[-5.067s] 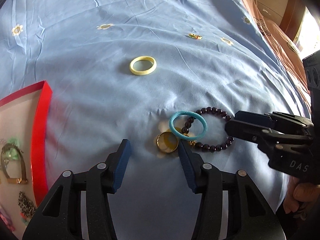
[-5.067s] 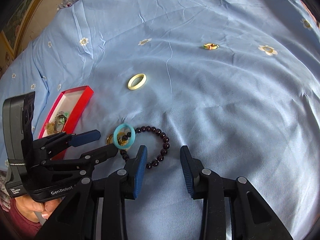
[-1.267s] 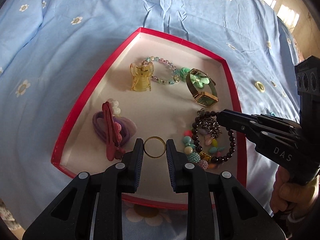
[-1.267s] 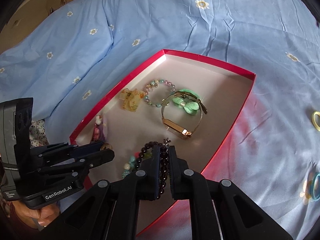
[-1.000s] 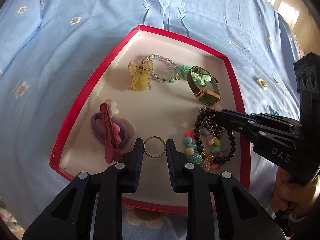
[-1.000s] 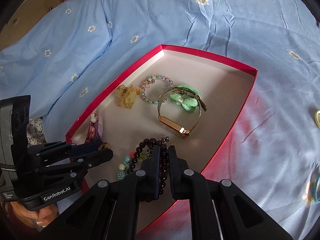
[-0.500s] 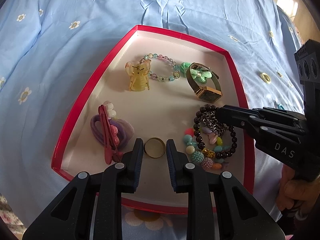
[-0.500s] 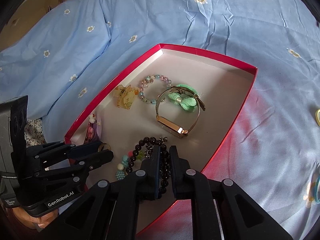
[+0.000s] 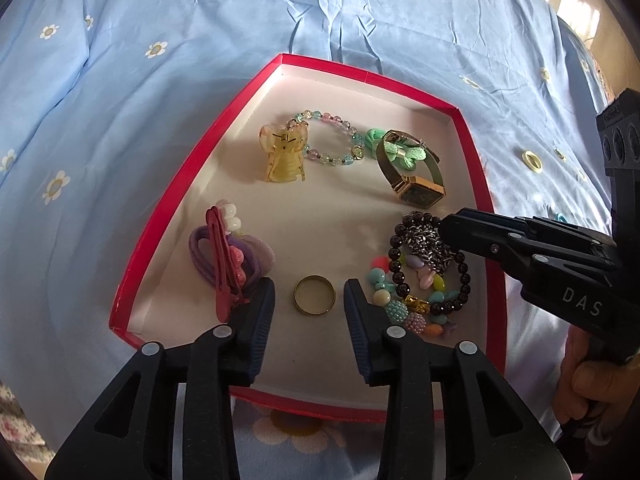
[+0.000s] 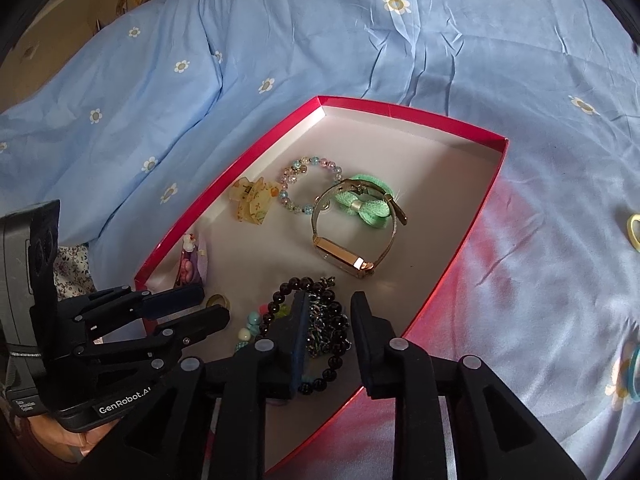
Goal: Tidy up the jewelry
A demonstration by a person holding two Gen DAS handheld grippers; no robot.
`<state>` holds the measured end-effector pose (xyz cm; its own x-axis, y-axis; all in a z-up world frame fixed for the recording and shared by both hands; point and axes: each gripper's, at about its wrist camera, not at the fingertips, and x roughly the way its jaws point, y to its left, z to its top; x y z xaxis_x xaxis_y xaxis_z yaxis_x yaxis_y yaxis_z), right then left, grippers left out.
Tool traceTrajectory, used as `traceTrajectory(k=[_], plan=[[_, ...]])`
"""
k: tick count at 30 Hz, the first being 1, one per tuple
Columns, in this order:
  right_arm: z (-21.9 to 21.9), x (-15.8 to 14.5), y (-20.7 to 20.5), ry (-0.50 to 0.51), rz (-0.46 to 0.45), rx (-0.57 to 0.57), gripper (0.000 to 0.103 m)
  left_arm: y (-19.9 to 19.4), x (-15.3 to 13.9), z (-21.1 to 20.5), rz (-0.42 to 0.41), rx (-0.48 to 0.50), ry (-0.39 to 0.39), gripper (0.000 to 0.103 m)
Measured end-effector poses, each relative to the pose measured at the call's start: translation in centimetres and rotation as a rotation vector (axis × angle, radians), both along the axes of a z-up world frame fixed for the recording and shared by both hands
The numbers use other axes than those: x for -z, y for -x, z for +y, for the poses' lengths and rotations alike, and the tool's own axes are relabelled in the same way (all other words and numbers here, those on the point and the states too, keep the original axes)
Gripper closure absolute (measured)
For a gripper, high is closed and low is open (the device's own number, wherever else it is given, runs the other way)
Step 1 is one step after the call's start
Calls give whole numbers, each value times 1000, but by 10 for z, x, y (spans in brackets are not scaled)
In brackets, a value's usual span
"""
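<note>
A red-rimmed box [image 9: 192,168] with a white floor lies on the blue bedspread. My left gripper [image 9: 309,300] is open, with a gold ring [image 9: 314,294] lying on the box floor between its fingers. My right gripper [image 10: 329,322] is open over a dark bead bracelet [image 10: 334,324] that rests on a chain and coloured beads. The bracelet [image 9: 400,268] also shows in the left wrist view, under the right gripper's tips. The box [image 10: 472,216] also shows in the right wrist view.
The box also holds a yellow hair claw [image 9: 283,154], a pastel bead bracelet [image 9: 332,140], a gold watch [image 9: 416,188] with a green bow, and purple hair ties with a red clip [image 9: 224,256]. A cream ring [image 9: 532,160] and a teal ring [image 10: 634,368] lie on the bedspread.
Both grippers have opened. The left let the gold ring down onto the box floor; the right let go of the dark bead bracelet, which now lies on the bead pile.
</note>
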<state>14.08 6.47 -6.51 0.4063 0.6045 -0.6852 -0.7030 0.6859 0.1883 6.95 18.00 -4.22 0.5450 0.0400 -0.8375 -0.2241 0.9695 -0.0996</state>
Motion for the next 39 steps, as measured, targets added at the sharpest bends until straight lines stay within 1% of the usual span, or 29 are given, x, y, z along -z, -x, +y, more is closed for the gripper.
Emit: traceTrajectory(k=[1, 3, 4, 7, 10, 12, 14, 16, 18, 20, 21, 23, 25, 27, 30, 32, 36, 39], plan=[[-1, -1, 1, -3, 0, 1, 77, 1, -2, 0, -5, -1, 3, 65], [-4, -4, 3, -11, -3, 2, 72, 4, -6, -1, -13, -2, 6, 63], [-5, -5, 4, -17, -4, 3, 71, 5, -8, -1, -16, -2, 5, 58], [-10, -12, 9, -33, -15, 4, 66, 9, -14, -4, -31, -5, 1, 49], [-15, -17, 14, -46, -37, 13, 63, 16, -19, -4, -41, -14, -5, 45], [-20, -19, 17, -61, -40, 20, 60, 21, -23, -3, -55, -31, -8, 45], [-25, -20, 18, -70, -40, 28, 59, 27, -26, 0, -70, -51, 1, 43], [-29, -21, 19, -77, -38, 32, 57, 31, -27, 3, -74, -63, 12, 37], [-32, -21, 21, -88, -36, 32, 52, 34, -28, 3, -77, -74, 13, 33], [-35, -21, 25, -103, -36, 31, 49, 39, -29, 4, -79, -85, 22, 26], [-36, -20, 27, -116, -32, 27, 46, 41, -29, 5, -80, -93, 27, 20], [-38, -19, 32, -133, -27, 21, 41, 45, -28, 5, -86, -102, 35, 19], [-38, -17, 36, -139, -29, 12, 39, 49, -28, 5, -82, -114, 36, 18], [-39, -15, 40, -143, -28, 0, 33, 53, -27, 5, -83, -122, 35, 18], [-41, -14, 45, -166, -30, -16, 26, 58, -26, 7, -83, -150, 31, 14], [-42, -13, 49, -178, -36, -26, 22, 62, -26, 9, -90, -164, 37, 14], [-44, -11, 57, -181, -53, -38, 19, 71, -25, 11, -99, -197, 41, 12], [-47, -9, 62, -180, -73, -27, 18, 78, -25, 11, -109, -217, 28, 11]])
